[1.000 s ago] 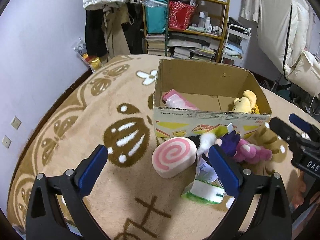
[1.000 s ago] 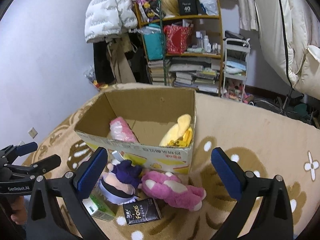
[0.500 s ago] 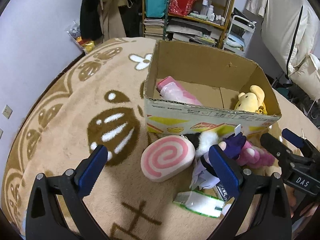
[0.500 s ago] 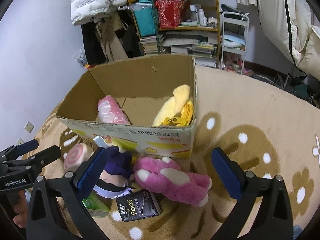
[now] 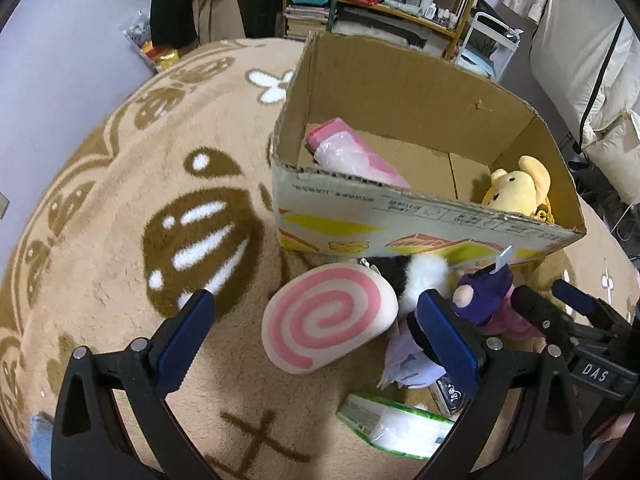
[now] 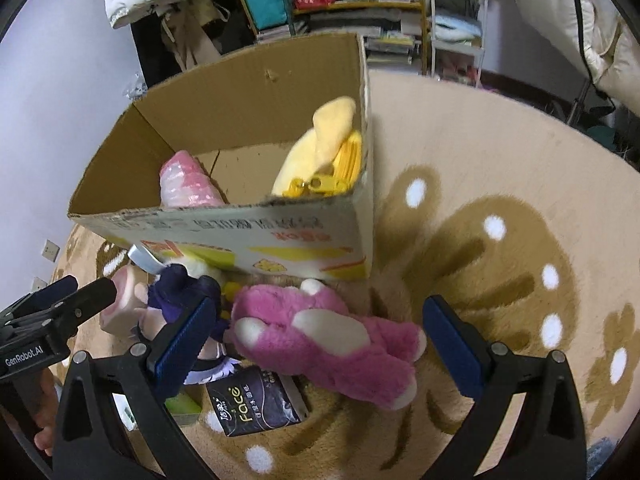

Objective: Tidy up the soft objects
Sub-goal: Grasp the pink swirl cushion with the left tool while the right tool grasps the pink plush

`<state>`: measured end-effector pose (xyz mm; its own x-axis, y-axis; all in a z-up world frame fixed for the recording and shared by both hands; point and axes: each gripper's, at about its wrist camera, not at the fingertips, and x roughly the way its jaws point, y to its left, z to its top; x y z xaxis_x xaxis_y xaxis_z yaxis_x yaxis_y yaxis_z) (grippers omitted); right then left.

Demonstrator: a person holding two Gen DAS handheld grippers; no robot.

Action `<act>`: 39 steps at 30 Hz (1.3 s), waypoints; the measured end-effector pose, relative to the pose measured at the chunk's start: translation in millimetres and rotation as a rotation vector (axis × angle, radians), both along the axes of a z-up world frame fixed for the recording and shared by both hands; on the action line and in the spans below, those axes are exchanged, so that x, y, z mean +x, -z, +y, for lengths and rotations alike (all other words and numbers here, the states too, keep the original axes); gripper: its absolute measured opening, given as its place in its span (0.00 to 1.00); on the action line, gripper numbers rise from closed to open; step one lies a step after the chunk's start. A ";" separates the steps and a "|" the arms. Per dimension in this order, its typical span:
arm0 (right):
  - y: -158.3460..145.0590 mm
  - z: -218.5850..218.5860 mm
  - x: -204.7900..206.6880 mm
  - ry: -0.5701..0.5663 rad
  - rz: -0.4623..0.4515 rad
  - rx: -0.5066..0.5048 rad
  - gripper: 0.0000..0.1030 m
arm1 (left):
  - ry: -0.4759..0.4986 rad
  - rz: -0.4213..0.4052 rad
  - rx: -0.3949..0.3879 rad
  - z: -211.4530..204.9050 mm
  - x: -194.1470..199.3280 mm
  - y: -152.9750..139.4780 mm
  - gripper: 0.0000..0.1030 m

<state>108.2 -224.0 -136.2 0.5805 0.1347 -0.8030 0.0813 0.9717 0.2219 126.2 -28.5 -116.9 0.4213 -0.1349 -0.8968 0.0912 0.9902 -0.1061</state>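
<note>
A cardboard box (image 5: 400, 216) (image 6: 224, 224) stands on the rug and holds a pink wrapped pack (image 5: 352, 156) (image 6: 186, 180) and a yellow plush (image 5: 516, 184) (image 6: 320, 148). In front of it lie a pink swirl cushion (image 5: 324, 324) (image 6: 120, 300), a purple doll (image 5: 484, 292) (image 6: 176, 292) and a pink plush bear (image 6: 328, 336). My left gripper (image 5: 316, 336) is open, its fingers either side of the swirl cushion and above it. My right gripper (image 6: 320, 344) is open over the pink bear.
A green tissue pack (image 5: 396, 428) and a black "face" tissue pack (image 6: 252, 404) lie on the beige patterned rug (image 5: 120, 220). Shelves with books and bags (image 5: 380, 4), hanging coats (image 6: 160, 8) and a white trolley (image 6: 456, 20) stand behind the box.
Both grippers have moved forward and down toward the toys in front of the box. The left has closed in over the swirl cushion, the right over the pink bear. Both stay open.
</note>
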 end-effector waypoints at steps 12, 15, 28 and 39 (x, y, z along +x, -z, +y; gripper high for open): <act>19.5 10.6 10.4 -0.041 0.072 -0.014 1.00 | 0.016 0.024 0.042 -8.2 6.2 16.6 0.97; 22.3 8.2 10.5 -0.036 0.084 -0.002 1.00 | 0.019 0.031 0.053 -8.8 8.4 21.0 0.97; 41.6 41.7 26.0 -0.106 0.131 -0.179 1.00 | 0.029 0.076 0.029 -8.9 9.7 31.4 0.85; 41.8 34.8 33.7 -0.107 0.133 -0.140 0.91 | 0.065 0.085 0.018 -12.7 4.9 26.8 0.59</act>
